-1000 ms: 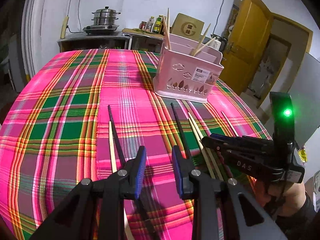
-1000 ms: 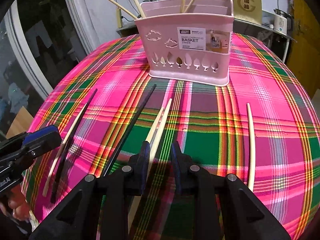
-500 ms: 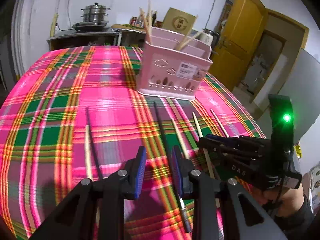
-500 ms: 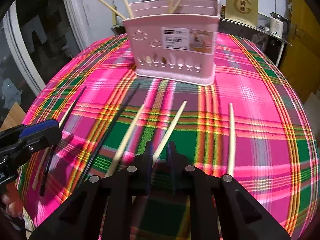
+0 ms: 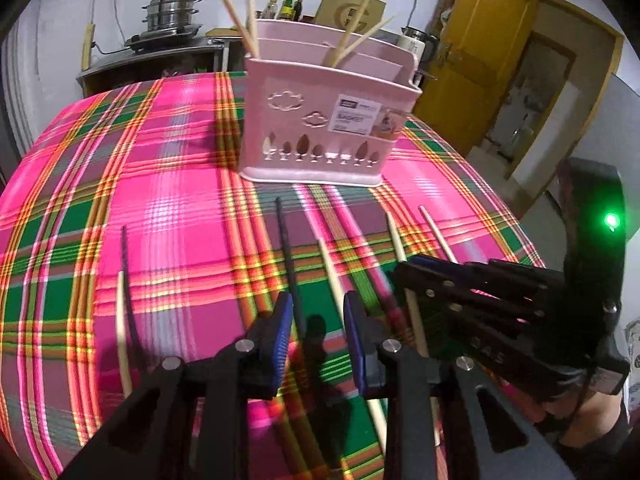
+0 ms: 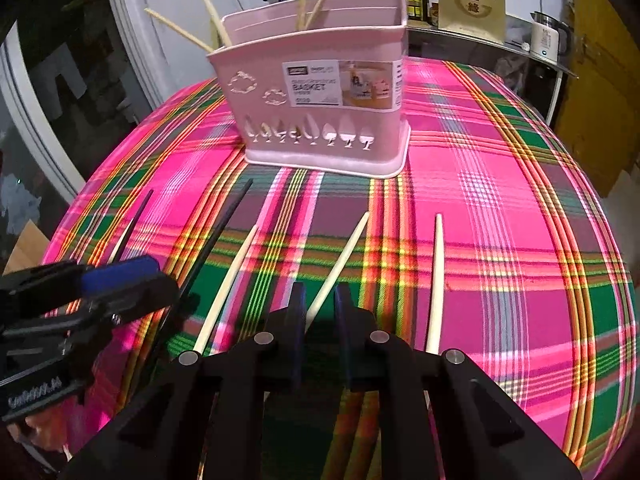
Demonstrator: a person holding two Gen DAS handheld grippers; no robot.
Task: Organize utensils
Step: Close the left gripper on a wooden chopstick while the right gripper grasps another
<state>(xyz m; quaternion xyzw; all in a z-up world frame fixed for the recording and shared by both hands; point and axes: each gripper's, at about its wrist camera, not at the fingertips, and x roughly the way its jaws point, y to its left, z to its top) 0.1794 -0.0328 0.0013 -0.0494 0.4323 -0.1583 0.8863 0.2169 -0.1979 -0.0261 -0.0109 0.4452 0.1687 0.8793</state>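
We had the right gripper (image 6: 319,312) closing narrowly around a pale wooden chopstick (image 6: 340,264) lying near the pink plastic basket (image 6: 320,92); the left gripper (image 5: 314,334) straddled a black chopstick (image 5: 286,248), partly open. A shallow, off-centre pinch could have let it pivot and slip.

my right claw (image 6: 319,312) sits at the bottom centre of the frame, and its jaws have just been closing around a pale chopstick (image 6: 340,264) that slants up to the right between them; whether the pads press it i cannot tell. another pale stick (image 6: 230,284) lies to its left and a third (image 6: 436,280) to its right, apart. a black chopstick (image 6: 224,232) runs up left. my left claw (image 6: 120,280) enters at the lower left. the pink basket (image 6: 320,120) stands in the upper centre on the plaid cloth (image 6: 500,200), sticks poking out.
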